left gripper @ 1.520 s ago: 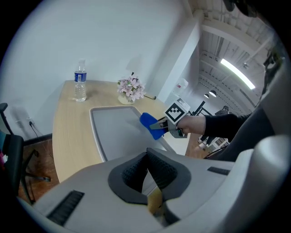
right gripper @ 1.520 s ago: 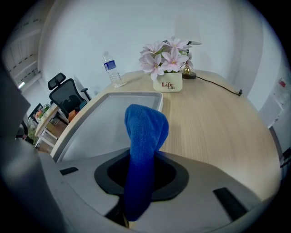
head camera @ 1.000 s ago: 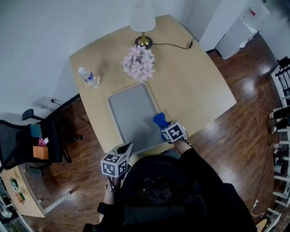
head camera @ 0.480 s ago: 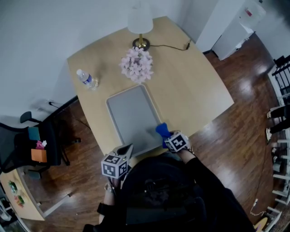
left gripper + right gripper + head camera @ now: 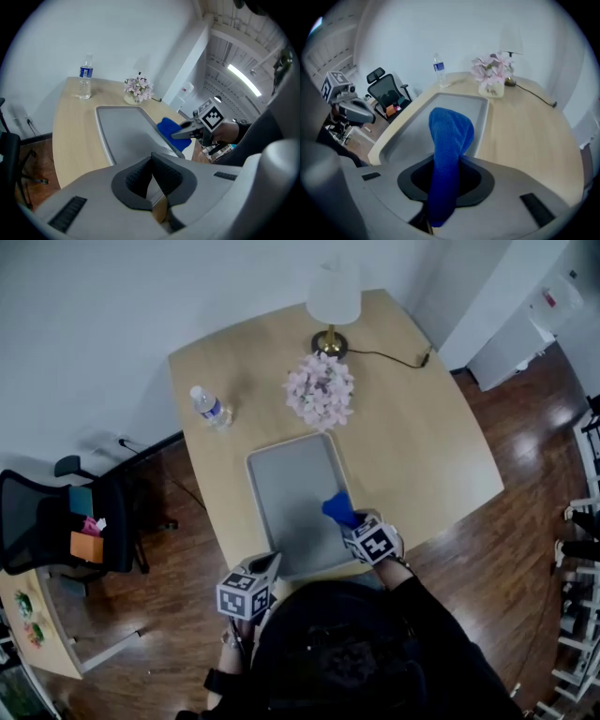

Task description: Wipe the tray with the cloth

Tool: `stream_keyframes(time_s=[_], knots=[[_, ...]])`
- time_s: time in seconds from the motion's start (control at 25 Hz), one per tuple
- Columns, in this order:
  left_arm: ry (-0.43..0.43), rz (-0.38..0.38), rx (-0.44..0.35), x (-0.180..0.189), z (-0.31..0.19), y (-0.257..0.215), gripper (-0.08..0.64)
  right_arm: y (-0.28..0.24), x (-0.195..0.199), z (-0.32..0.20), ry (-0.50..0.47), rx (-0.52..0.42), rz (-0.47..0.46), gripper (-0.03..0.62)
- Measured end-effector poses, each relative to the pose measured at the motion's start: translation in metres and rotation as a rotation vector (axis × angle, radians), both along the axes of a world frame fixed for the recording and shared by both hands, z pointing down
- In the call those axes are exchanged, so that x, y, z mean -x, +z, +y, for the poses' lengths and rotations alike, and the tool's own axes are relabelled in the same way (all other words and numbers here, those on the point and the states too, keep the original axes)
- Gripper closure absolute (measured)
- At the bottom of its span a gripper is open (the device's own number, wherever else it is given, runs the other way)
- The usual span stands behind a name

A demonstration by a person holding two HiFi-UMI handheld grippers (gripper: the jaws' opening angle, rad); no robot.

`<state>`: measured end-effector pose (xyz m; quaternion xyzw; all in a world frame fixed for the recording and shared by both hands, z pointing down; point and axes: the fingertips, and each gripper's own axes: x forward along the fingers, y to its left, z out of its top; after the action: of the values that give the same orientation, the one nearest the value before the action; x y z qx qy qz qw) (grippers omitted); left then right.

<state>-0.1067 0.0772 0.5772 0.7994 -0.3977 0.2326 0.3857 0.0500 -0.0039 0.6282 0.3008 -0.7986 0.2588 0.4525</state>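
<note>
Right, I count one of each thing on the pale wooden counter [image 5: 422, 446]: one grey rectangular tray [image 5: 291, 493], one clear plastic water bottle [image 5: 210, 407] with a blue label too small for me to read, one bunch of pink flowers [image 5: 321, 390], and one lamp with a white shade [image 5: 334, 298]. I have two tools. The right tool [image 5: 445, 173] is clamped on the single blue cloth [image 5: 450, 136], which sticks out over the tray's near right rim. The left tool [image 5: 151, 161], at the tray's near left corner, has its pads together on nothing.
</note>
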Motion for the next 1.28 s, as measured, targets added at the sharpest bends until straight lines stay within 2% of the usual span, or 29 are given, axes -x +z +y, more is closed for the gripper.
stream_keyframes(time_s=[0.24, 0.32, 0.48, 0.64, 0.76, 0.96, 1.28], knots=[[-0.057, -0.019, 0.024, 0.017, -0.013, -0.003, 0.560, -0.019, 0.126, -0.091, -0.190, -0.134, -0.071, 0.500], [-0.081, -0.028, 0.034, 0.023, -0.015, -0.002, 0.560, -0.022, 0.161, -0.120, -0.228, -0.166, -0.064, 0.500], [-0.122, -0.044, 0.067, 0.031, -0.018, 0.000, 0.560, -0.021, 0.215, -0.167, -0.280, -0.195, -0.009, 0.500], [-0.153, -0.059, 0.102, 0.037, -0.015, 0.004, 0.560, -0.003, 0.255, -0.181, -0.336, -0.183, 0.015, 0.500], [-0.171, -0.068, 0.125, 0.040, -0.014, 0.006, 0.560, 0.011, 0.267, -0.183, -0.360, -0.173, 0.043, 0.500], [-0.167, -0.076, 0.138, 0.038, -0.019, 0.008, 0.560, 0.018, 0.264, -0.192, -0.335, -0.134, 0.048, 0.500], [-0.116, -0.075, 0.135, 0.022, -0.024, 0.007, 0.560, 0.014, 0.206, -0.212, -0.215, -0.130, 0.050, 0.500]])
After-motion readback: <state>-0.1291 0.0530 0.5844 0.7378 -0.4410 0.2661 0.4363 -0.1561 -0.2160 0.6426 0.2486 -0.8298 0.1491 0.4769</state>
